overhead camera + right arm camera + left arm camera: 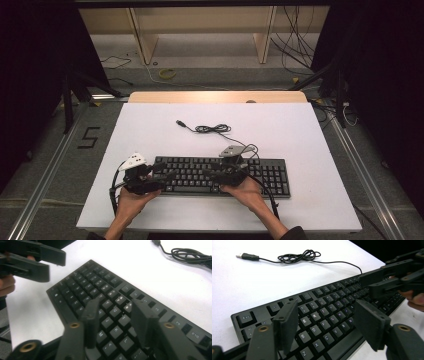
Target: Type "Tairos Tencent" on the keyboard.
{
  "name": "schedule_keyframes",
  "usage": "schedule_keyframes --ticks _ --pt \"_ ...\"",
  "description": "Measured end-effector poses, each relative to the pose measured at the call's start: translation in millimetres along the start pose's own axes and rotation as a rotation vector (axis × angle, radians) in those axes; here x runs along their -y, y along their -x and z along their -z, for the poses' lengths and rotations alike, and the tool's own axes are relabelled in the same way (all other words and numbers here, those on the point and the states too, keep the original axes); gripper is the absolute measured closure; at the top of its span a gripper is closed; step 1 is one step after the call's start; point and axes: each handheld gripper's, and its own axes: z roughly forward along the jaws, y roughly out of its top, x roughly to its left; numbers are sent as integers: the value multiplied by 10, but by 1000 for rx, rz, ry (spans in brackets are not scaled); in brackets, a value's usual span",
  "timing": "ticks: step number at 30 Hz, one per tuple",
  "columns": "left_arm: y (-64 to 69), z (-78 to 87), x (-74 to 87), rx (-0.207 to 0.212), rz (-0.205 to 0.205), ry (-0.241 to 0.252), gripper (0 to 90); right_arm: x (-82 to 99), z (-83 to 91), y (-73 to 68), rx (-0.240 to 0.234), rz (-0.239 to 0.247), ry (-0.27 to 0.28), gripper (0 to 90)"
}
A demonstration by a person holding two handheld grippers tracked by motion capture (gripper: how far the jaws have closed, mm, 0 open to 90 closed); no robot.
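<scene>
A black keyboard point(270, 175) lies along the front of the white tabletop point(300, 135). Its thin black cable point(212, 129) is coiled behind it and ends in a loose USB plug point(181, 123). My left gripper point(162, 170) hovers at the keyboard's left end, pointing right. In the left gripper view its jaws point(325, 315) stand wide apart above the letter keys point(324, 307), holding nothing. My right gripper point(207, 174) hangs over the keyboard's middle, pointing left. Its jaws point(116, 307) are apart over the keys point(100, 287), with nothing between them.
A wooden strip point(215, 97) edges the table's far side. Beyond it are a wooden shelf frame point(145, 45), loose cables and a yellow ring point(167, 73) on the floor. Metal rails run along both sides. A "5" mark point(89, 137) is on the floor at the left.
</scene>
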Motion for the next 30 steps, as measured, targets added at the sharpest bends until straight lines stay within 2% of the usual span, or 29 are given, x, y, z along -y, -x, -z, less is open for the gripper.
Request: schedule_keyframes --ticks 4,9,19,24,30 --pt "-1 -52 -12 -4 0 -23 431 19 78 0 -4 0 11 527" --pt "0 -100 -40 -7 -10 -51 558 52 150 -6 -4 -2 20 455" --pt "47 -309 -102 -11 -57 -138 787 170 281 -1 -1 -13 49 402" --pt "47 -397 -107 -26 -68 -171 867 207 325 -2 -1 -13 57 393" --pt "31 -459 -128 -35 -71 -195 893 239 346 -23 -3 -12 58 365"
